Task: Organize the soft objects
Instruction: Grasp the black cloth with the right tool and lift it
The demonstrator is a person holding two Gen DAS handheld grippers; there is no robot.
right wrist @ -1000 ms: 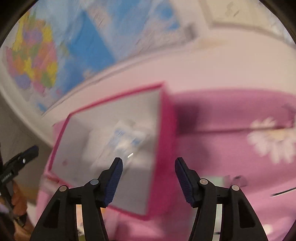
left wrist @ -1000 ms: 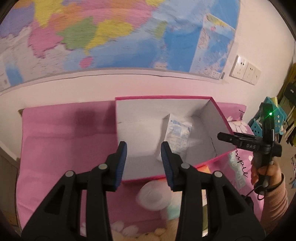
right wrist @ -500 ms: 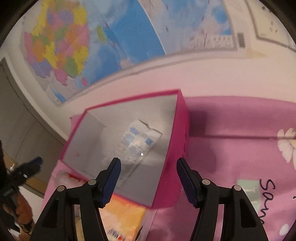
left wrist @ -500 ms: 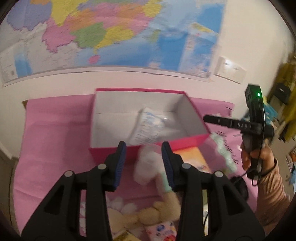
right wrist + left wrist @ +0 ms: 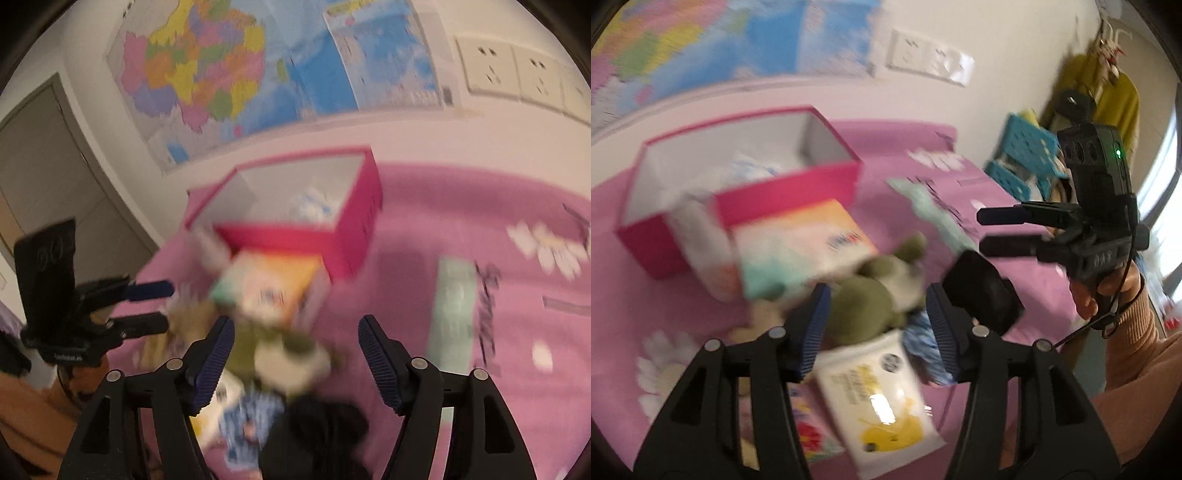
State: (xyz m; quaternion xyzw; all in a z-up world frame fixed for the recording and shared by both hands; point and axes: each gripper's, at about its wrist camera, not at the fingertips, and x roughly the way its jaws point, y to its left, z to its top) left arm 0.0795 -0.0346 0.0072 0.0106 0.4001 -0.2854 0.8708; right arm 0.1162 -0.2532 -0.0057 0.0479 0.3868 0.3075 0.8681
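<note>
We saw our left gripper over a heap of soft things on the pink cloth. Its jaws had just been opening; the ribbed blue pads stood apart and pressed on nothing, though the green plush toy showed between them, rounded and fuzzy. Just below the toy lay a flat, glossy white wipes pack, and beside it a blue knitted bit and a black soft lump.

Our right gripper had also just been opening its jaws and stood wide, gripping nothing, with the same toy blurred in the gap.

The pink box stood near the wall, straight-edged and stiff, its pale inside holding a crinkly white-and-blue packet. A soft tissue pack in orange, white and mint lay against the box's front wall. To the right of the heap the cloth lay bare, apart from its printed flowers and lettering.
</note>
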